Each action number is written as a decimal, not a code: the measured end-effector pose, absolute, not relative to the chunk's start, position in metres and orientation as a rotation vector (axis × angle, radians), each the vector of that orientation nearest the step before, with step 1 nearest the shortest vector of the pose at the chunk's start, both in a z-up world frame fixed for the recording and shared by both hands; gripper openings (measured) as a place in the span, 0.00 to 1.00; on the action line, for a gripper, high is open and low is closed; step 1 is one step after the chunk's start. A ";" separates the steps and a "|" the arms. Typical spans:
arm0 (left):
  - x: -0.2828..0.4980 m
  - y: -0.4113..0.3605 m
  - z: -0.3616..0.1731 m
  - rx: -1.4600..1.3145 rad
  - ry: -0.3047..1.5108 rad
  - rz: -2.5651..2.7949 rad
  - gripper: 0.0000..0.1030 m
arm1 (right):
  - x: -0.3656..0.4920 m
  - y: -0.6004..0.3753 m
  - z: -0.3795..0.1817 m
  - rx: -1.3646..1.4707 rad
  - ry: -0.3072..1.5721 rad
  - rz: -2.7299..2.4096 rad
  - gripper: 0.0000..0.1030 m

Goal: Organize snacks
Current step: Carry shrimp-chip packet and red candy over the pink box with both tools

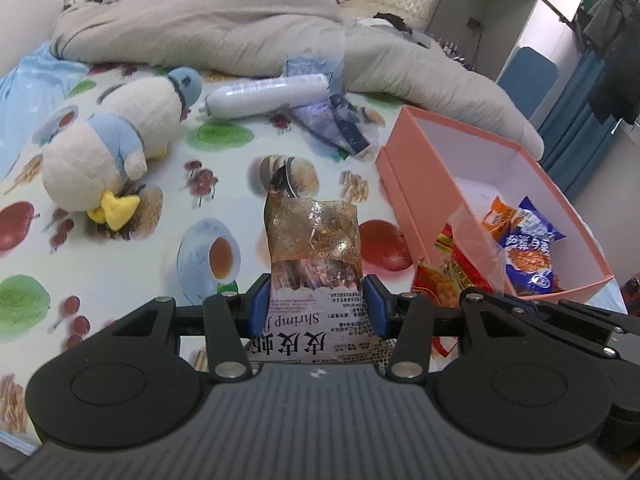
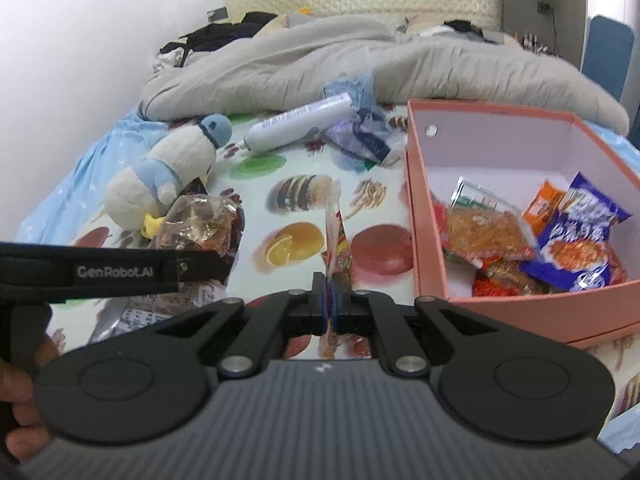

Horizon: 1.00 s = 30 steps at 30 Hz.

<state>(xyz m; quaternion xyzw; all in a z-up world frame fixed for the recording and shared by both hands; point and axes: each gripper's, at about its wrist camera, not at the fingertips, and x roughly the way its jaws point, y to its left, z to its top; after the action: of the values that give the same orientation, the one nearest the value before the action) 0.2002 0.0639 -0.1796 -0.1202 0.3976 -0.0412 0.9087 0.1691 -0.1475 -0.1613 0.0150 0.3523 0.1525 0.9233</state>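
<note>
My left gripper is shut on a clear shrimp snack packet and holds it upright above the printed bedsheet, left of the pink box. The packet also shows in the right wrist view, with the left gripper's black body in front of it. My right gripper is shut on a thin red and yellow snack packet, seen edge-on, left of the pink box. The box holds several snack packets, among them a blue one and a red one.
A plush duck lies on the sheet at the left. A white bottle and a crumpled blue wrapper lie further back. A grey duvet is heaped across the back of the bed.
</note>
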 end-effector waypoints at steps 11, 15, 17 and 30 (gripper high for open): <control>0.200 0.042 -0.135 -0.202 0.747 -0.132 0.52 | 0.159 -0.165 -0.129 0.038 0.654 0.298 0.05; 0.201 0.034 -0.116 -0.208 0.722 -0.155 0.52 | 0.161 -0.176 -0.109 0.038 0.616 0.287 0.05; 0.204 0.029 -0.105 -0.209 0.706 -0.165 0.52 | 0.163 -0.183 -0.099 0.040 0.596 0.280 0.05; 0.225 -0.035 -0.040 -0.158 0.601 -0.311 0.52 | 0.181 -0.250 -0.056 0.071 0.470 0.178 0.05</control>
<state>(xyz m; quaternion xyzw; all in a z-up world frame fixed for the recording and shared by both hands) 0.2245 -0.0351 -0.0402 -0.0772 0.2944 -0.1523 0.9403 0.1808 -0.2497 -0.0559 0.0350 0.2325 0.0878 0.9680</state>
